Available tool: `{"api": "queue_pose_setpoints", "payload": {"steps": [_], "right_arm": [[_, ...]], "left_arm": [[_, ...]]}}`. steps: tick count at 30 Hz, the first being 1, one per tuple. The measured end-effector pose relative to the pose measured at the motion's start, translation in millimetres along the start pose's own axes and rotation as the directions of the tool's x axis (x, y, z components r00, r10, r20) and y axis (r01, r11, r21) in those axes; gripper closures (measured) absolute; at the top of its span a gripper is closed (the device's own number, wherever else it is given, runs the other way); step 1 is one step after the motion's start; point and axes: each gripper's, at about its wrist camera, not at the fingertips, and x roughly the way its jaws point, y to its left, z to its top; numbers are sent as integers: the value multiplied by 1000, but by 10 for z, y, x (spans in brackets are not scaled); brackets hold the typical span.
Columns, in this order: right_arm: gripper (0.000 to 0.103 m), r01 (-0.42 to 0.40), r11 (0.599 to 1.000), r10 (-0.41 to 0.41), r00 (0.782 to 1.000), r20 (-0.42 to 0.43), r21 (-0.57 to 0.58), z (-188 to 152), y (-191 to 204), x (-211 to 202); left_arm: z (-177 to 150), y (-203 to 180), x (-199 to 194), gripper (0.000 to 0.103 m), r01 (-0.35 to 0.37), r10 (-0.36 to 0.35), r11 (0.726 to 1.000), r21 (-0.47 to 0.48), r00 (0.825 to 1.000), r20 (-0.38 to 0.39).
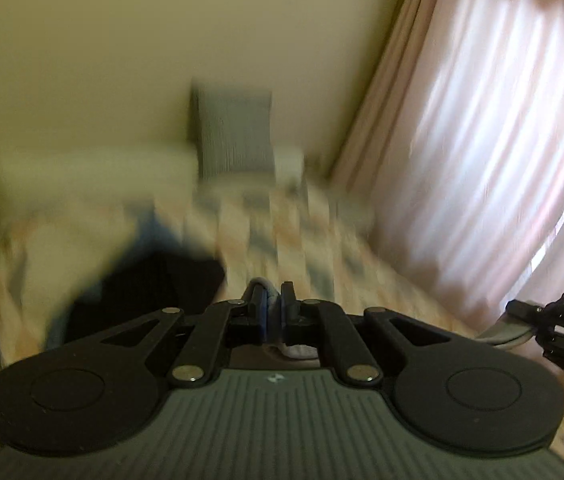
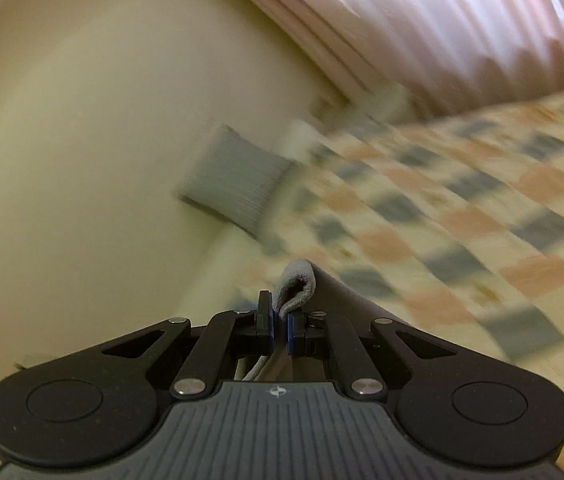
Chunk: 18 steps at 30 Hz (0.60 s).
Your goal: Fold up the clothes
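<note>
Jaws of both grippers pinched on soft grey cloth (image 2: 296,286) — rolled edge, checked bedspread (image 2: 462,208) beyond.

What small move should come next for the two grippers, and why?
Probably lower both toward the checked bedspread and spread the cloth flat. The left gripper and the right gripper are each shut on a fold of grey garment, held above the bed, so it cannot be folded until it lies flat.
</note>
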Motion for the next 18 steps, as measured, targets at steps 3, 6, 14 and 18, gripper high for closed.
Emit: {"api": "queue_pose_setpoints", "payload": {"steps": [3,6,14,18], "right_arm": [[97,-183,979,193,974,120,-88,298,479,-254],[97,-319,934,345,921,180,-158,508,862,-682],[97,-388,909,409,901,146,-150,271,236,-1659],[97,-292,951,298,954,44,-103,-305,-799,-1939]], "left_arm": [[564,-164,-569,100,-10,1,999,46,980,201],[901,-458,-1254,99,-44,-1,992,116,934,358],[74,-1079,-2314,99,-56,-56,966,253,909,413],[-1225,-1232,-2447,99,-14,-104,925,379,952,289]]}}
